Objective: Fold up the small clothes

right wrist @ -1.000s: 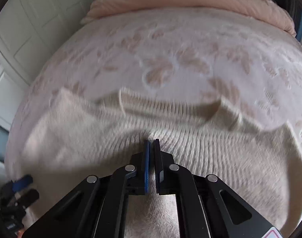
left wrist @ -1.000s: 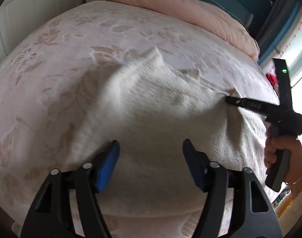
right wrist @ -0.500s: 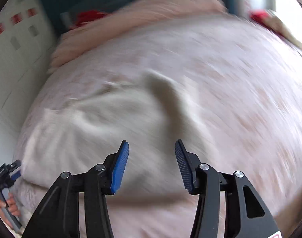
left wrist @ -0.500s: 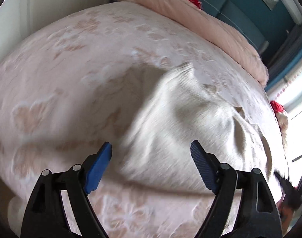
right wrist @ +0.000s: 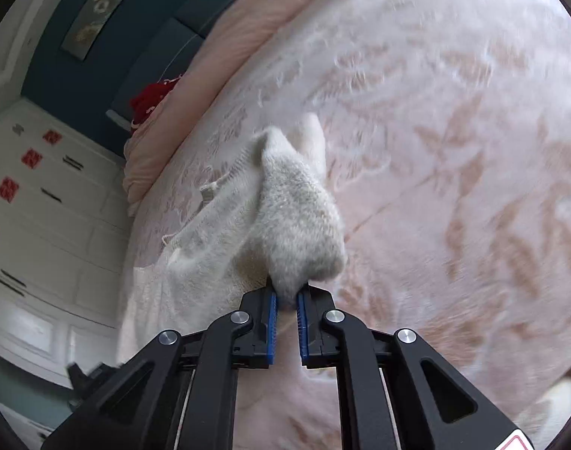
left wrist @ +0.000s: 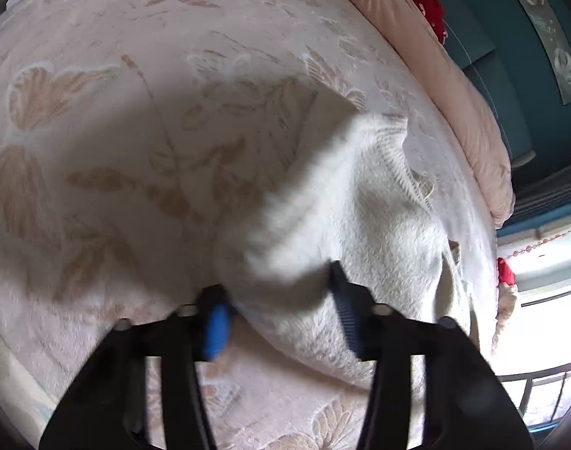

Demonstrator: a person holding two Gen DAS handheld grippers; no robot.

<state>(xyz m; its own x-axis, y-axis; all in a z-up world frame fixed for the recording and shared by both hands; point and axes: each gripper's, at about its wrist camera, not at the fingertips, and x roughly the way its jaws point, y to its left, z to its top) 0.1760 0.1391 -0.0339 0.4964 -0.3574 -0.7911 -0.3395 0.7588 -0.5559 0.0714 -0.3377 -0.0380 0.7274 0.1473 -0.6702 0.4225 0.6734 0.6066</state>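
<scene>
- Right, my right tool [right wrist: 285,298] has just been closing and is now clamped on a bunched corner of the cream knit garment [right wrist: 225,225]; the fuzzy fold stands up between the blue pads [right wrist: 272,322] and rises away from the tips.
- My left tool [left wrist: 278,300] has also just been closing, with a thick fold of the same garment [left wrist: 360,206] between its jaws. That picture is blurred, so I cannot tell whether the pads actually press on the cloth.
- The garment lies on the bed [left wrist: 135,112], on a pale pink bedspread with a tan leaf and flower pattern. Part of it is spread flat, part pulled up in folds at both tools.
- Along the far edge of the bed runs a rolled pink quilt [right wrist: 225,52], with something red [right wrist: 150,101] beside it against a dark teal wall.
- In the right view a white cabinet [right wrist: 41,217] with red squares stands beside the bed.
</scene>
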